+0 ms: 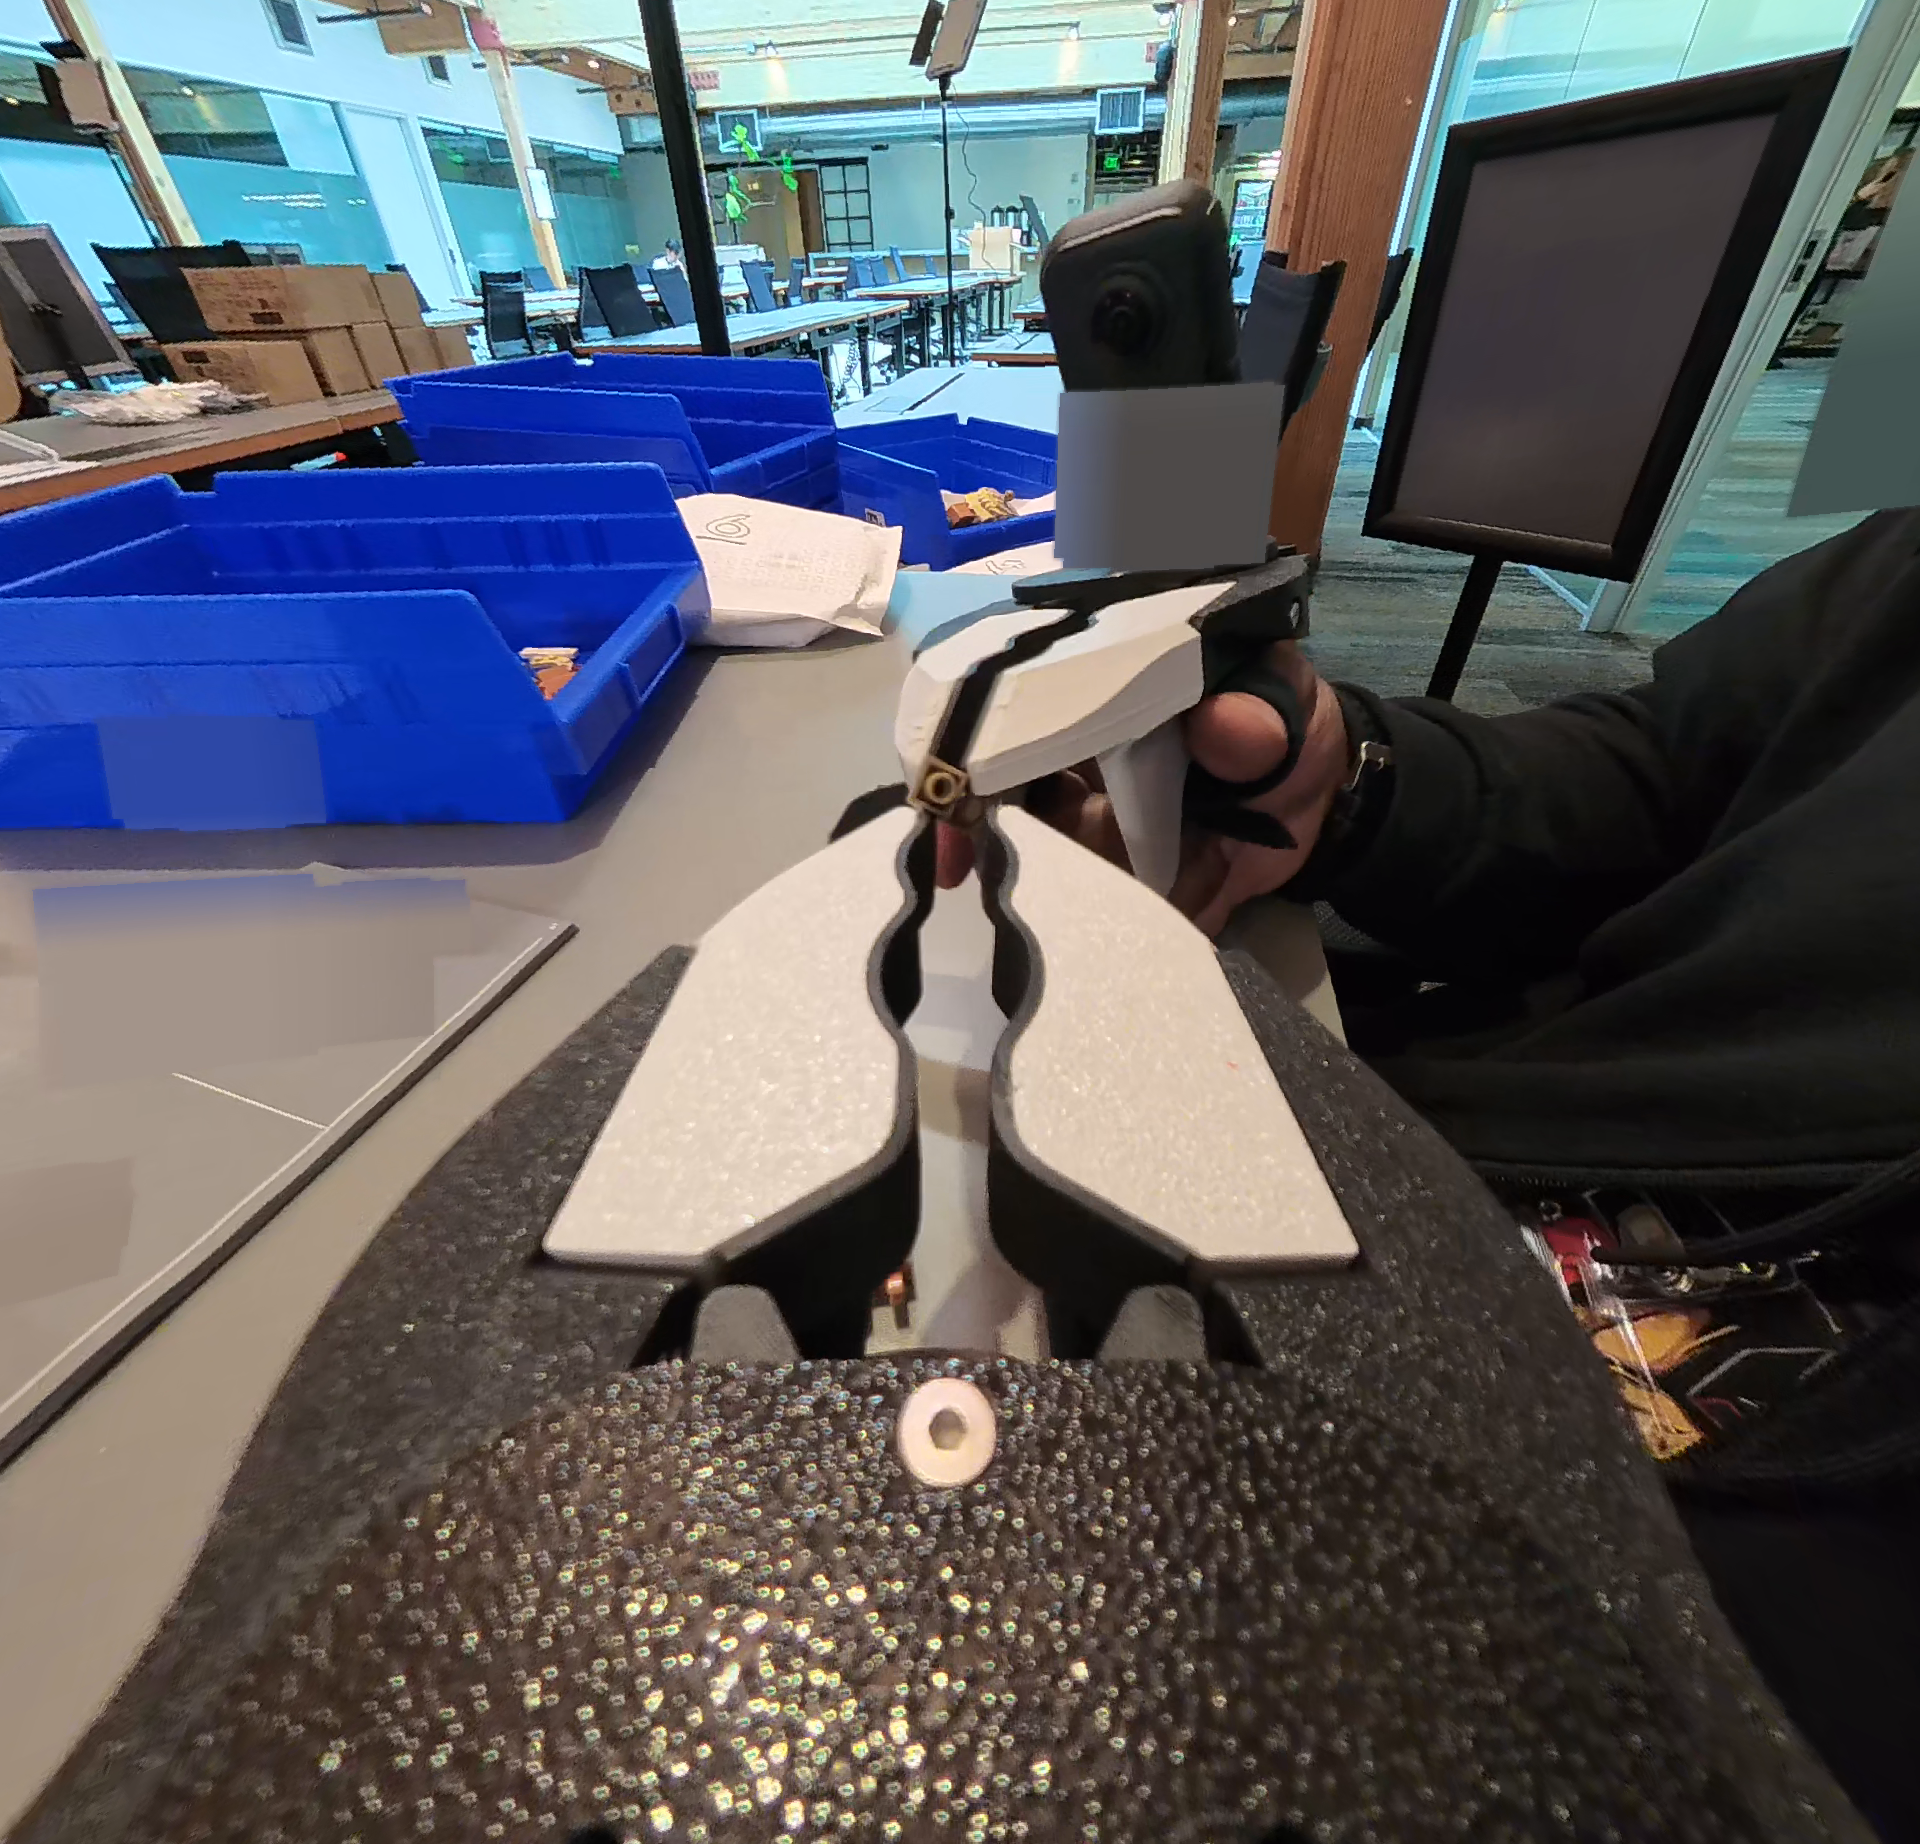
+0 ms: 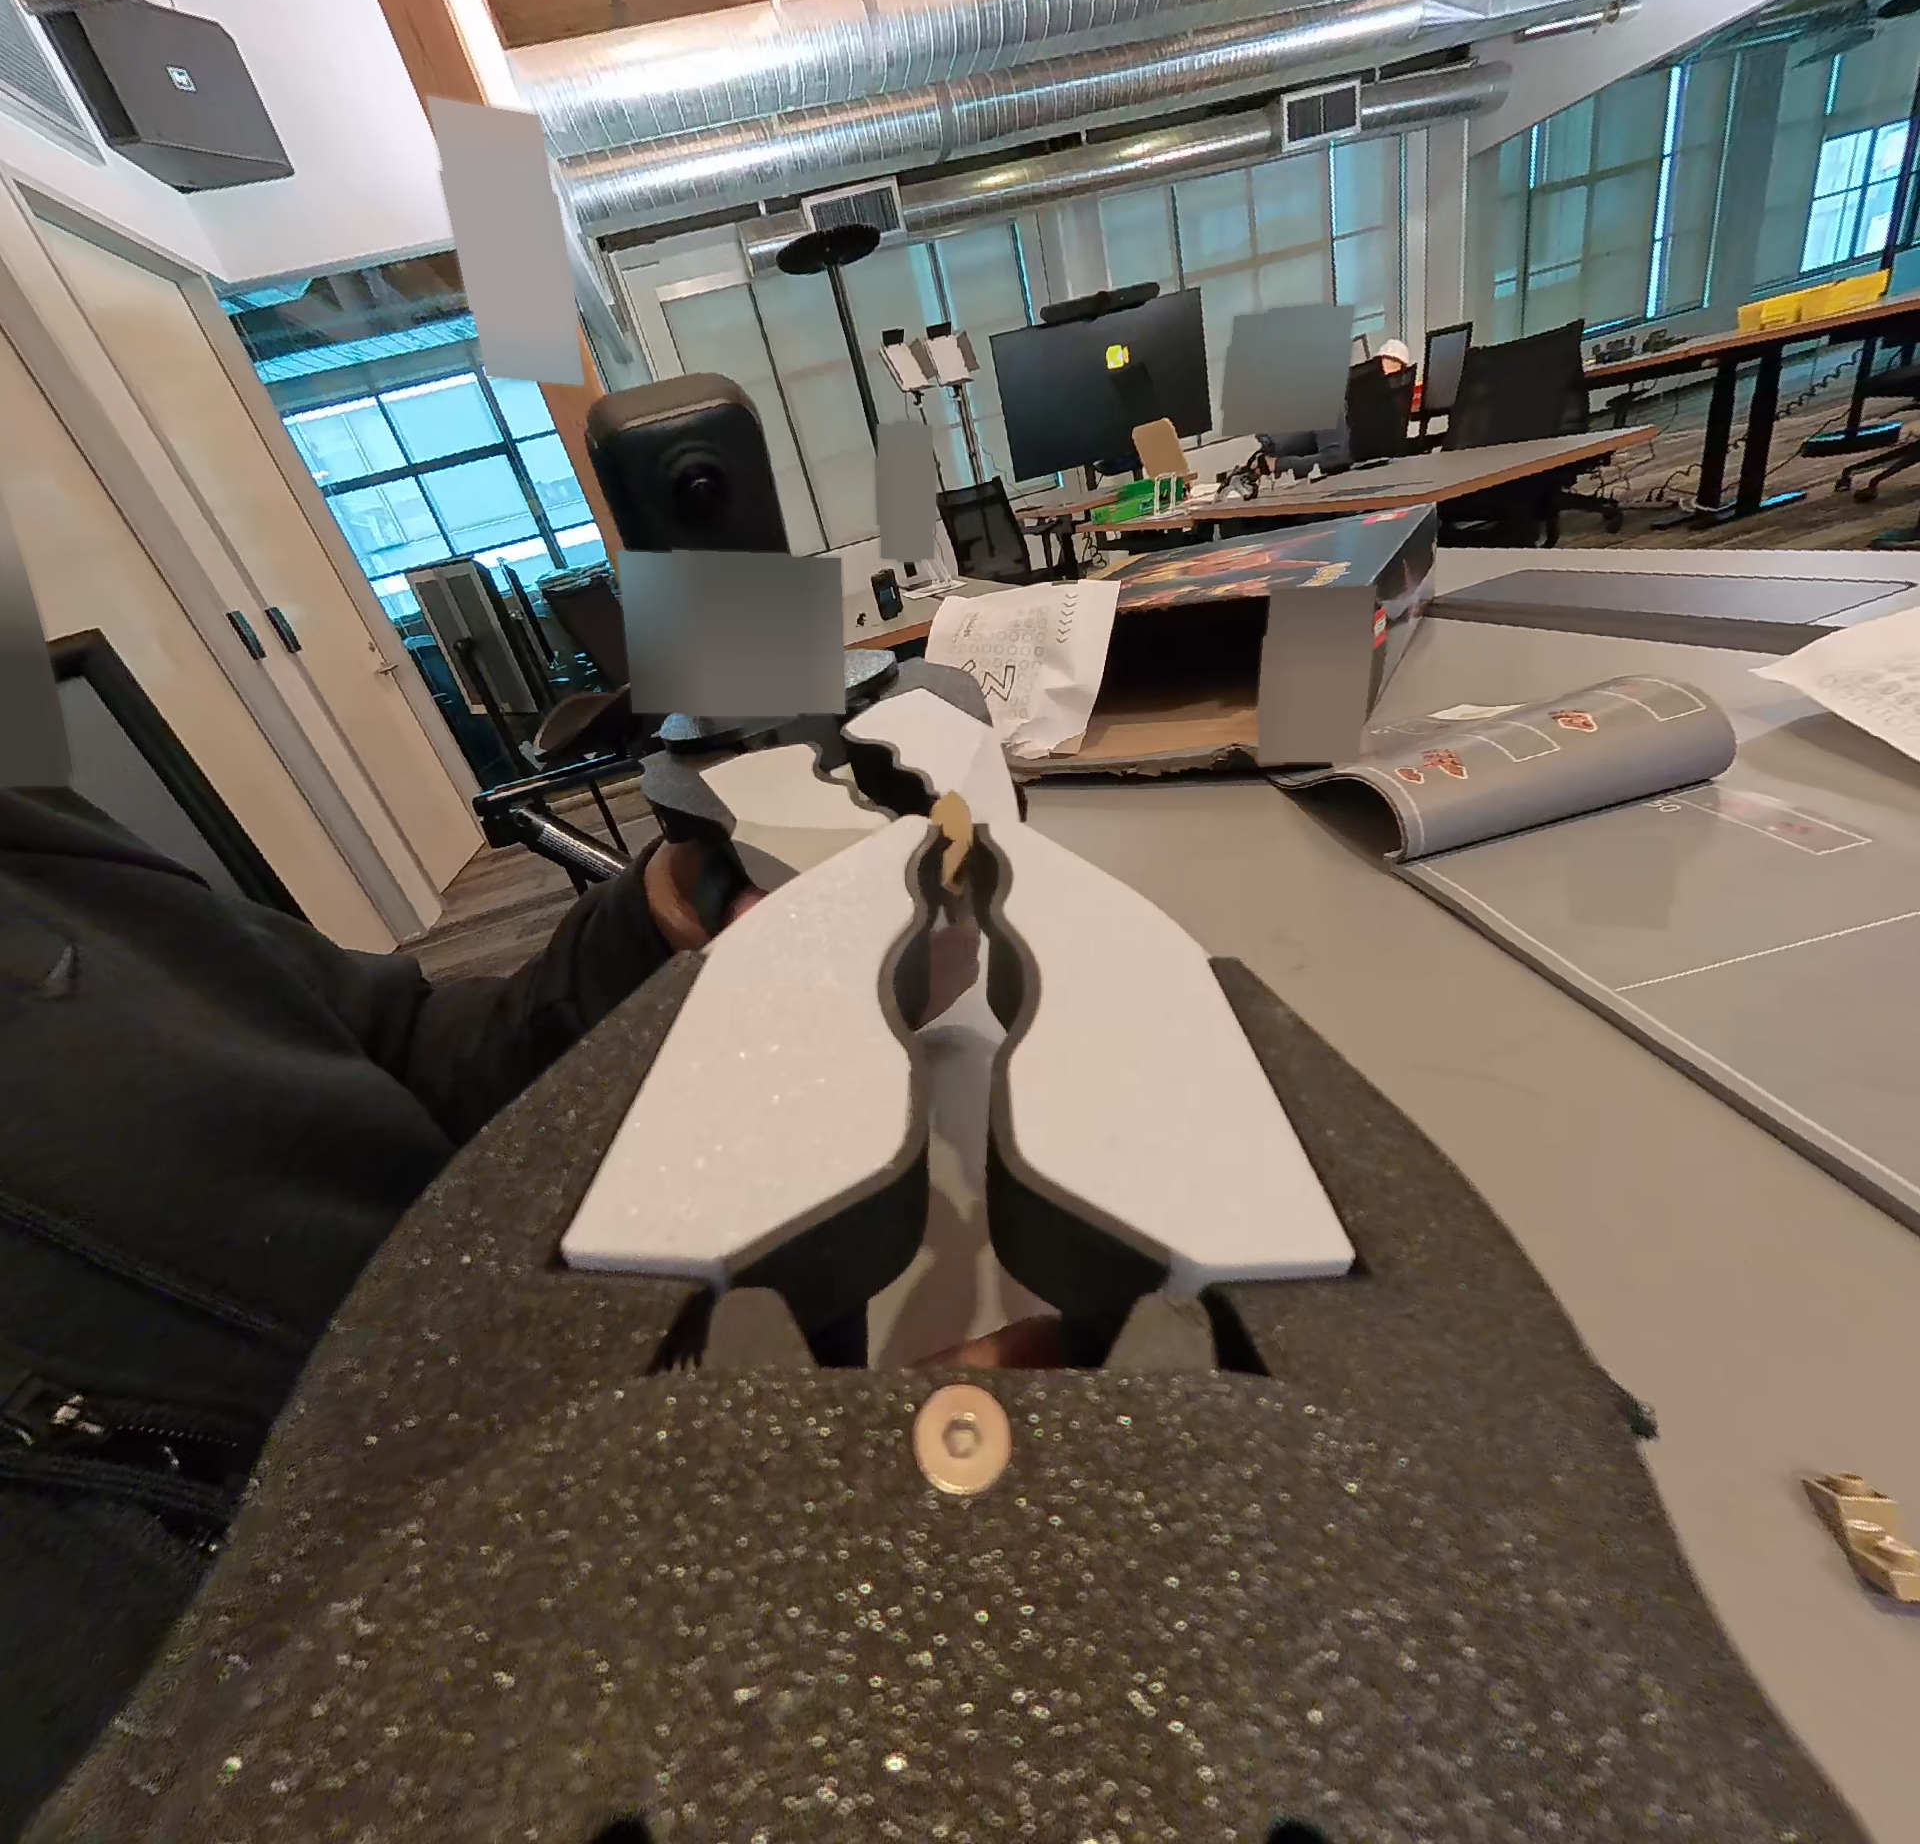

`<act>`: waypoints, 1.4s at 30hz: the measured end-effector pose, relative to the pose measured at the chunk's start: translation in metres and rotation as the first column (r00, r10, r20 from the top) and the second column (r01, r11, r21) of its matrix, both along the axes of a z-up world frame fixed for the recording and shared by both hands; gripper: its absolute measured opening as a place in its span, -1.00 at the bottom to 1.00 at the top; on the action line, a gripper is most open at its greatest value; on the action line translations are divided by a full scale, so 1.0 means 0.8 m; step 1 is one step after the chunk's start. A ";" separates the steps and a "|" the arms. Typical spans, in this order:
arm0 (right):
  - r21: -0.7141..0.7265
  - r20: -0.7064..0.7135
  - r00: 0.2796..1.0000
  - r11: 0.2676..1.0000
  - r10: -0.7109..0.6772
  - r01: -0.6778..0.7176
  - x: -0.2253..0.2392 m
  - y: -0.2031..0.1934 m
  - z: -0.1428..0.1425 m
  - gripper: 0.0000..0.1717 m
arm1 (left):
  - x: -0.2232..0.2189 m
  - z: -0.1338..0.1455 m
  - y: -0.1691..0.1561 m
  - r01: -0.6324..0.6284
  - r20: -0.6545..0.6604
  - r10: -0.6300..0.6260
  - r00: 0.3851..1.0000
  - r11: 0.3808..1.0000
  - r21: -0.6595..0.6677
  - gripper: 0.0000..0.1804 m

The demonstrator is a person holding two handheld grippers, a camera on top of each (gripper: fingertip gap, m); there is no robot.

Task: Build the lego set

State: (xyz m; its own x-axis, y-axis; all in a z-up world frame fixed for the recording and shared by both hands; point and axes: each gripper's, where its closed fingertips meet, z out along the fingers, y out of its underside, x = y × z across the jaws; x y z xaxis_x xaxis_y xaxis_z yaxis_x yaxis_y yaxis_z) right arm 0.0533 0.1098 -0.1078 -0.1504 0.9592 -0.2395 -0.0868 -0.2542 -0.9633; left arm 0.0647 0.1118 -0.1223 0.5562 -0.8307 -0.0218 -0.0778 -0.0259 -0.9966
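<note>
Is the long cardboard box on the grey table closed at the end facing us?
No, the cardboard box is open at that end, showing its dark, hollow inside.

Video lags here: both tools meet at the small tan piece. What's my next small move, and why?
Probably hold still and check the left tool's grip first: the small tan piece sits in the right tool's tips, and both tools' tips crowd it.

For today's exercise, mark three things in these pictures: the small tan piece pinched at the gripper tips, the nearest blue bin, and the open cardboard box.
small tan piece [image 1: 940, 786], left wrist view, its square studded face.
nearest blue bin [image 1: 312, 693], left wrist view, its front wall.
open cardboard box [image 2: 1299, 568], right wrist view, its printed top.
</note>
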 end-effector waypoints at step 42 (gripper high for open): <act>-0.113 0.011 0.982 0.976 0.191 -0.188 0.004 -0.024 -0.003 -0.94 | -0.004 0.019 -0.027 0.135 0.070 -0.139 0.988 0.989 0.063 -0.87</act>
State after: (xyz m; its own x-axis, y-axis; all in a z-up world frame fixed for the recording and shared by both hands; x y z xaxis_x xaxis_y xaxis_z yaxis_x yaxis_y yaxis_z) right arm 0.0564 0.0902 -0.1105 -0.3205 0.8808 -0.3485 -0.0057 -0.3697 -0.9291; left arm 0.0618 0.0898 -0.1068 0.4389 -0.8978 -0.0353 -0.0025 0.0380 -0.9993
